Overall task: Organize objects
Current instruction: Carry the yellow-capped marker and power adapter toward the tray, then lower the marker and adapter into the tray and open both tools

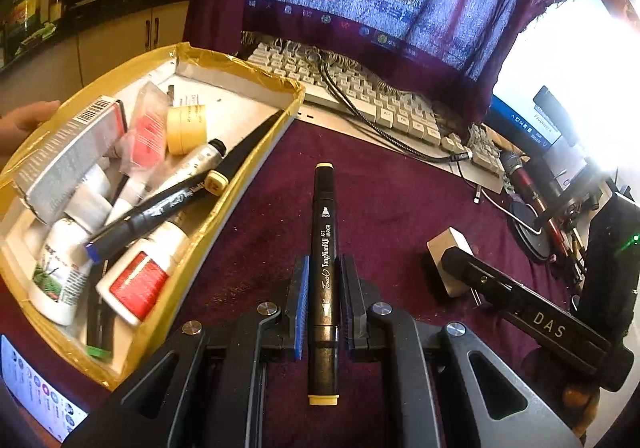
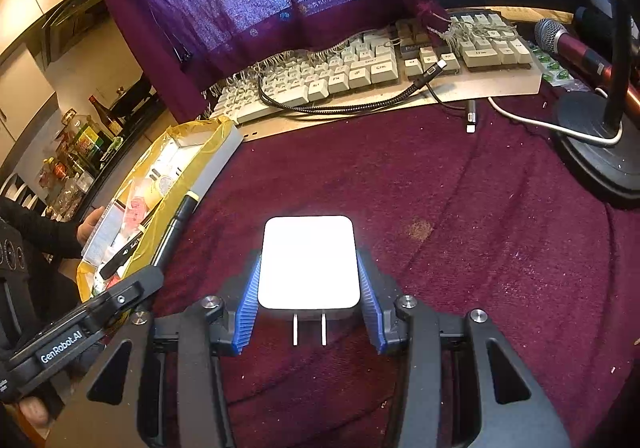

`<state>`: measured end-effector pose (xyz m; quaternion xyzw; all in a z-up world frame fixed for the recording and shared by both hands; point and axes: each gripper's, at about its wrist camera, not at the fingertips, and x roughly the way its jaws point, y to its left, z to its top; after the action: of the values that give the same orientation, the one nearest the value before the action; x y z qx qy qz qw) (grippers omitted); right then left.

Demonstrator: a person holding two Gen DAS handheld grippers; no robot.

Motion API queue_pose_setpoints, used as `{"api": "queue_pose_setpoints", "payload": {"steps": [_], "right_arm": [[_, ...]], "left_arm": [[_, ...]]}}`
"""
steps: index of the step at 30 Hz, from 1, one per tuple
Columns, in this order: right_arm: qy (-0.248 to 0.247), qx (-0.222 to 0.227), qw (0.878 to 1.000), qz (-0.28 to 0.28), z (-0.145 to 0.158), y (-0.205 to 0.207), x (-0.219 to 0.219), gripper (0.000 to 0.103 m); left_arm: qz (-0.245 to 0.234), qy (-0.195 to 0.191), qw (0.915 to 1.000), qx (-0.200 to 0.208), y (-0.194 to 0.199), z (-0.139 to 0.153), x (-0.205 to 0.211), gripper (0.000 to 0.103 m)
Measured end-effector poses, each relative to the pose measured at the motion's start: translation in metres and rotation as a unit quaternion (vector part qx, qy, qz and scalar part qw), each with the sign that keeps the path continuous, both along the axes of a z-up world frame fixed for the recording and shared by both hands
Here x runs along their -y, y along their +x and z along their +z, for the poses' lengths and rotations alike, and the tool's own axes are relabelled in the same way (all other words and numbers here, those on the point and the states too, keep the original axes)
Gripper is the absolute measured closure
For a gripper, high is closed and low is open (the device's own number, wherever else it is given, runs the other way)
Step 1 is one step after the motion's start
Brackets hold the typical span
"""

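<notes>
Left gripper [image 1: 324,268]: jaws closed down onto a black marker [image 1: 325,248], blue pads pressing its barrel on both sides. Marker runs lengthwise between the fingers, one yellow cap end sticking out ahead, the other behind near the camera. It is held above the maroon cloth [image 1: 400,200], just right of the box [image 1: 256,152].

Box: yellow-taped rim, open top, already holding other markers, tubes, white bottles, a tape roll and a grey carton. A hand [image 1: 28,116] rests at its far-left edge.

Right gripper [image 2: 308,280]: jaws roughly half apart, blue pads against the two sides of a white charger [image 2: 308,262]. Charger lies flat between the fingers, its two prongs pointing back toward the camera. Whether it is lifted or resting on the cloth I cannot tell.

Keyboard [image 2: 360,72] lies beyond, partly under a draped purple cloth [image 2: 240,0].
</notes>
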<state>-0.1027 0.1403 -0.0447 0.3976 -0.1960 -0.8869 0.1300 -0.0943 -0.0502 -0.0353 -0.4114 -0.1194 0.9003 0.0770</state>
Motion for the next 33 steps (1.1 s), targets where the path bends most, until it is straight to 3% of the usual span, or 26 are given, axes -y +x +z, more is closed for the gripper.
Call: {"api": "queue_pose_setpoints", "payload": {"steps": [5,14,33], "right_arm": [[-0.073,0.039,0.996,0.016,0.002,-0.003,-0.001,0.060],[-0.047,-0.010,0.998,0.049,0.041,0.008,0.043,0.060],[-0.029,-0.054,0.991,0.116,0.068,-0.014,0.123,0.060]], "left_arm": [[0.002,0.009,1.0000,-0.003,0.005,0.006,0.010,0.091],[0.018,0.057,0.9976,-0.035,0.022,0.035,0.045,0.091],[0.088,0.060,0.9925,-0.060,0.019,0.044,0.106,0.091]]}}
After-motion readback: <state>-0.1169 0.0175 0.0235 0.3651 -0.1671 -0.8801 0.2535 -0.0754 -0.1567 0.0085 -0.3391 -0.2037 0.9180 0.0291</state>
